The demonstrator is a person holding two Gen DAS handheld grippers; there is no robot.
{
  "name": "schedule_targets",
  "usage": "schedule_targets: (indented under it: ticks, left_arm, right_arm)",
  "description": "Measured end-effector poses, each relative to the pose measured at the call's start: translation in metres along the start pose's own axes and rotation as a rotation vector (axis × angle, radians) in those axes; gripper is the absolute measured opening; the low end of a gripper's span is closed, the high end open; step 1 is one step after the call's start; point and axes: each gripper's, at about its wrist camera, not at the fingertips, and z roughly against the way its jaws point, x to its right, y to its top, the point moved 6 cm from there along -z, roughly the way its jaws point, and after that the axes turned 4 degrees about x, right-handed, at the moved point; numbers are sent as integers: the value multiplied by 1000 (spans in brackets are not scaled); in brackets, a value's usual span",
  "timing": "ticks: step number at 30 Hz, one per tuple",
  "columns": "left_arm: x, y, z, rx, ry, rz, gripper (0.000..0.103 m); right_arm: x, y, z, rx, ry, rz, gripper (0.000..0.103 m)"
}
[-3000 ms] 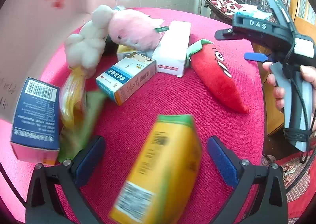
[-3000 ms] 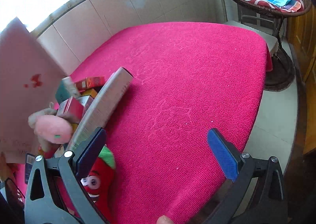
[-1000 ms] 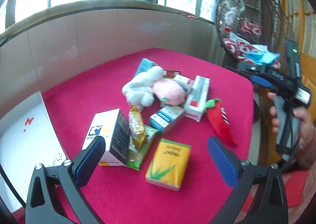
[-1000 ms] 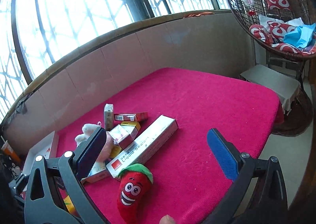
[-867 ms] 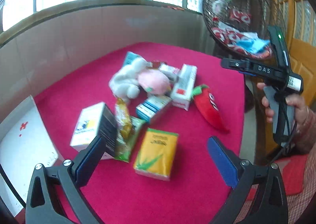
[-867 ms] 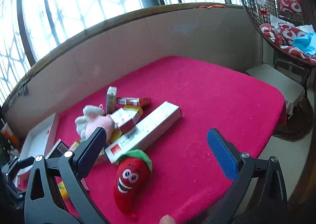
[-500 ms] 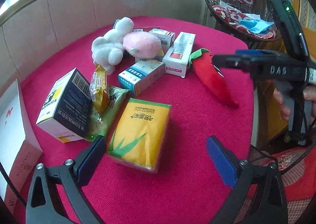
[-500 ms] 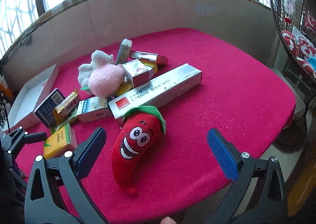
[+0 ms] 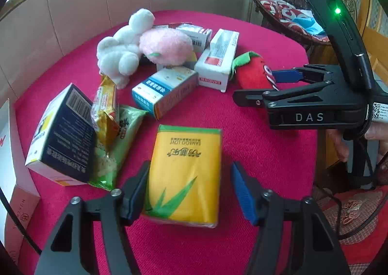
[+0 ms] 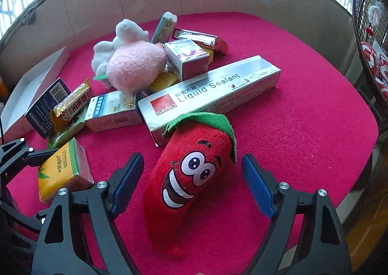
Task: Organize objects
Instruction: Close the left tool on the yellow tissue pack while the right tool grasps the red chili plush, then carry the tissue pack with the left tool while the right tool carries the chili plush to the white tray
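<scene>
A red-covered bench (image 10: 303,115) carries a loose heap of boxes, snack packets and soft toys, crowded toward its far left corner, as two hand-held tools work its near edge. The long sealant box (image 10: 213,90) lies across the middle, its near end touching the green cap of the red chilli plush (image 10: 191,175). The right tool (image 10: 191,175) straddles that plush, its jaws having just been closing, with clear gaps on both sides: open, nothing gripped. Near the left front edge, the yellow tissue pack (image 9: 185,173) sits between the jaws of the left tool (image 9: 191,190), which have also just been narrowing; the left pad looks against the pack, the right pad stands off, so no grip yet. The risks: the soft plush may squash and slide out of a shallow pinch, or drag the sealant box along; the tissue pack could skew or crumple under a one-sided squeeze, nudging the green snack packet (image 9: 118,144) just beside it.
</scene>
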Motion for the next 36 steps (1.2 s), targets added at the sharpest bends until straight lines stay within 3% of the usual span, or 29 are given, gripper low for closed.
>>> schedule_targets:
  ticks: [3, 5, 7, 13, 18, 24, 36]
  left_arm:
    - [-2, 1, 1, 11, 7, 6, 50]
    - [-4, 2, 1, 20, 5, 26, 50]
    - [-5, 2, 2, 33, 9, 40, 50]
    - [-5, 5, 10, 90, 38, 58, 48]
    - [-12, 11, 30, 172, 88, 99, 48]
    - [-25, 21, 50, 255, 195, 140, 48]
    - [-69, 14, 80, 316, 385, 287, 48]
  right_arm:
    - [-2, -5, -3, -8, -26, 33, 72]
    - [-3, -6, -2, -3, -29, 41, 67]
    - [-2, -5, 0, 4, -25, 37, 52]
    - [5, -5, 5, 26, 11, -14, 38]
    - [16, 1, 21, 90, 40, -75, 36]
    - [13, 18, 51, 198, 32, -36, 36]
    - [-24, 44, 65, 282, 70, 44, 36]
